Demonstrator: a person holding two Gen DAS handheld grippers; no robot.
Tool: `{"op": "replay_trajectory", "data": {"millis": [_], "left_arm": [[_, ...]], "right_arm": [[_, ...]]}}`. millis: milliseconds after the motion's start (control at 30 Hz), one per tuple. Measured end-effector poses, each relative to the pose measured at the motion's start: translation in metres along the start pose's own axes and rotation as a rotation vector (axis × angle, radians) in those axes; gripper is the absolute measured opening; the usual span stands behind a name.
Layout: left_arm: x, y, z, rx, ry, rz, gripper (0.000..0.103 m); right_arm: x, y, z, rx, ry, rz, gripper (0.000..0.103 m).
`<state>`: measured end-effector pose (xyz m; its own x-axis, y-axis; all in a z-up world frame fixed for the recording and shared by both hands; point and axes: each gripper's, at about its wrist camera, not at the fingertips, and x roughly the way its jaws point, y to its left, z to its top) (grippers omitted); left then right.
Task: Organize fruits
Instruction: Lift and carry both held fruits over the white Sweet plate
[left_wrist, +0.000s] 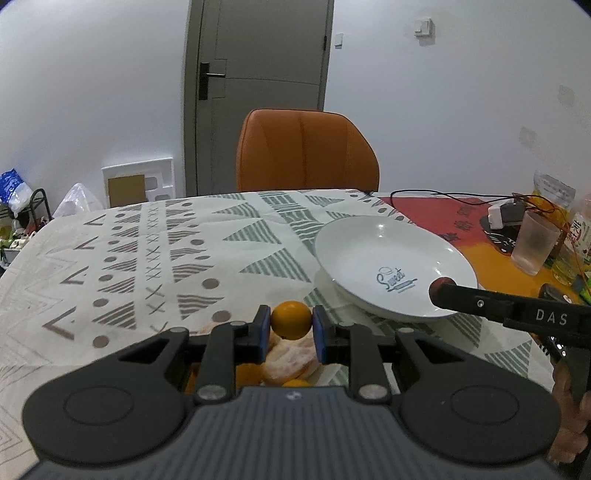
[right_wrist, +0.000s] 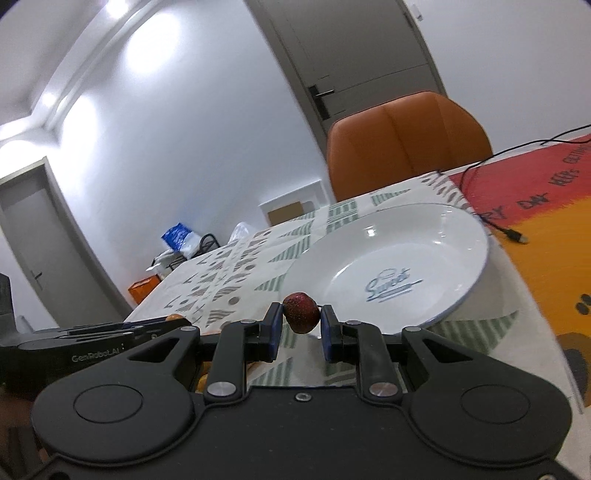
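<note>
In the left wrist view, the left gripper (left_wrist: 291, 325) sits low in the centre of the frame, its blue-padded fingers (left_wrist: 263, 328) closed partway and clamped on a small orange fruit (left_wrist: 291, 319), which they pinch from either side. Just below and behind that fruit, between the finger bases, lie pale peeled fruit pieces (left_wrist: 291, 360) and more orange fruit (left_wrist: 245, 373), partly hidden by the gripper body. At the lower right of the same frame the right gripper (left_wrist: 443, 290) reaches in from the edge, its tip over the near rim of the white plate (left_wrist: 369, 240), with a dark red fruit (left_wrist: 437, 286) at its end.

In the right wrist view, the right gripper (right_wrist: 301, 325) is also low and central, its fingers (right_wrist: 275, 328) narrowed and clamped on the dark red fruit (right_wrist: 301, 312), held just in front of the plate's near rim (right_wrist: 424, 317). The plate carries blue lettering reading "Sweet" (right_wrist: 388, 282) and has no fruit in it. The left gripper (right_wrist: 110, 332) shows at the lower left edge of this frame.

The bench (left_wrist: 147, 258) is covered by a patterned cloth with grey and green triangles; to the right a red and orange mat (left_wrist: 472, 236) holds a frosted cup (left_wrist: 535, 245) and a black cable (left_wrist: 443, 194). Beyond the bench stands an orange chair (left_wrist: 306, 151), and behind it a grey door (left_wrist: 258, 74) in the white wall.
</note>
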<state>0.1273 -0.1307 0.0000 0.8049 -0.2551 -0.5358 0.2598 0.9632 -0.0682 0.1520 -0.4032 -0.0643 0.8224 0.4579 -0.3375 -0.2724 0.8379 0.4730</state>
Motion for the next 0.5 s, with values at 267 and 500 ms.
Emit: {"op": "replay_trajectory", "data": {"millis": [267, 500], "left_arm": [[0.015, -0.019, 0.009, 0.036, 0.001, -0.023, 0.023], [0.038, -0.031, 0.013, 0.054, 0.022, -0.03, 0.023]], "right_arm": [[0.001, -0.013, 0.005, 0.007, -0.026, -0.037, 0.021], [0.007, -0.025, 0.008, 0.019, -0.042, -0.058, 0.021]]}}
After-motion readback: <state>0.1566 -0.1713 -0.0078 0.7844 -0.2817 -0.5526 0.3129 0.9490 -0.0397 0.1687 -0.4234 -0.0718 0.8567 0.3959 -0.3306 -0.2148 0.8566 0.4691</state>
